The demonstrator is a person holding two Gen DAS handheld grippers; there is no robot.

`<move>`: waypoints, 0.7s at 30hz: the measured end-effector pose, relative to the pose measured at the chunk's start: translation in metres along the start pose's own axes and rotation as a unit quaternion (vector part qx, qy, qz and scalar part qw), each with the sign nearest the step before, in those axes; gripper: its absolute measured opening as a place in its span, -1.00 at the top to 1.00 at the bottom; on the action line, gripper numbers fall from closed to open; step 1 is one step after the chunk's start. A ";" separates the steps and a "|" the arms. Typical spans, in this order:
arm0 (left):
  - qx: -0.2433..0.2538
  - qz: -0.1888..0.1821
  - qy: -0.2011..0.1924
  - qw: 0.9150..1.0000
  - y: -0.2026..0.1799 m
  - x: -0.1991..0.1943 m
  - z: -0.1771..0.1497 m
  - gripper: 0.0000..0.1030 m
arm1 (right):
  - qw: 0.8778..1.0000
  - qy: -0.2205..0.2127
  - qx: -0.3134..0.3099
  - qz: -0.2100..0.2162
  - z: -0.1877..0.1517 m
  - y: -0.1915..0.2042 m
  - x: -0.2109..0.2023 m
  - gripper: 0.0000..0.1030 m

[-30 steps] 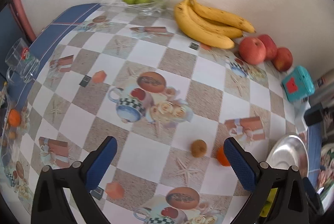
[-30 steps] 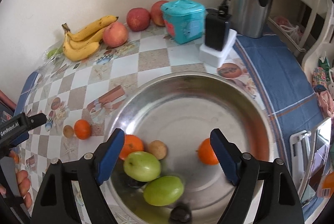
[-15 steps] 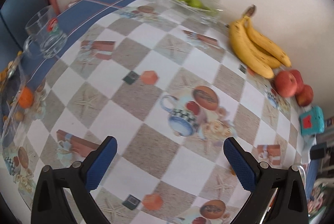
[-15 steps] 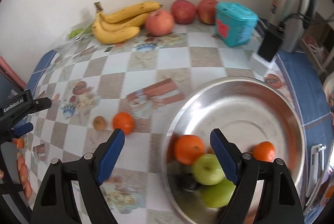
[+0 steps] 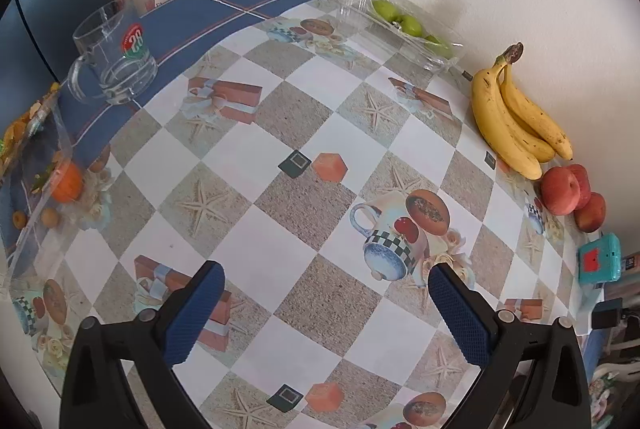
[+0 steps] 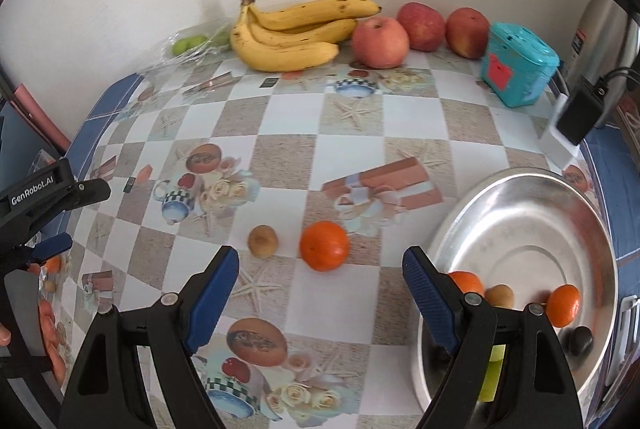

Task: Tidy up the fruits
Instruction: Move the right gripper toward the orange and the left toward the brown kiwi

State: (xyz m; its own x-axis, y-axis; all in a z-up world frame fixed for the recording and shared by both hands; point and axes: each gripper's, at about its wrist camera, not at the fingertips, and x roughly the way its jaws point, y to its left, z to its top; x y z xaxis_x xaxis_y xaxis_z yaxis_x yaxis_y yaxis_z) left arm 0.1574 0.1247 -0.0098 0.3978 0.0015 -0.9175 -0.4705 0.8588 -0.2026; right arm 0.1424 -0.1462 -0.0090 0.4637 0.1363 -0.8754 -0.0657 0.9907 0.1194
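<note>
In the right wrist view my right gripper (image 6: pixel 320 293) is open and empty above the checked tablecloth. An orange (image 6: pixel 324 245) and a small brown fruit (image 6: pixel 262 240) lie on the cloth just beyond its fingertips. To the right a steel bowl (image 6: pixel 532 205) holds oranges (image 6: pixel 563 305), a brown fruit (image 6: pixel 499 295) and green fruit partly hidden behind my finger. Bananas (image 6: pixel 292 33) and red apples (image 6: pixel 380 43) line the wall. My left gripper (image 5: pixel 326 305) is open and empty over bare cloth. Bananas (image 5: pixel 512 121), apples (image 5: pixel 560 191) and a clear tray of green fruit (image 5: pixel 404 25) show along the wall.
A glass mug (image 5: pixel 116 53) stands at the far left. A clear box with an orange (image 5: pixel 66 181) sits at the left table edge. A teal box (image 6: pixel 516 63), a charger (image 6: pixel 576 117) and a kettle (image 6: pixel 608 25) stand at the right.
My right gripper has swung left from over the bowl to over the loose orange and brown fruit. My left gripper has turned left, and the mug and left table edge have come closer.
</note>
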 end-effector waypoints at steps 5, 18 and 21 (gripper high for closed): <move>0.006 -0.009 0.015 1.000 -0.006 0.007 -0.004 -1.00 | 1.000 0.007 -0.014 -0.005 -0.002 0.006 0.005 -0.64; 0.025 -0.044 0.049 0.997 -0.025 0.029 -0.018 -1.00 | 1.000 0.022 -0.016 -0.011 -0.009 0.001 0.021 -0.64; 0.030 -0.047 0.054 0.997 -0.029 0.034 -0.022 -1.00 | 0.999 0.024 -0.020 -0.009 -0.010 0.001 0.024 -0.64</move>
State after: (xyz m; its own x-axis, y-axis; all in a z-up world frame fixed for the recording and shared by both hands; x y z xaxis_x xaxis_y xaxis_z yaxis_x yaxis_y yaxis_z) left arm 0.1676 0.0882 -0.0427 0.3496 -0.1326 -0.9275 -0.3856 0.8818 -0.2714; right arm 0.1448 -0.1415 -0.0349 0.4226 0.1173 -0.8987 -0.0930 0.9920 0.0857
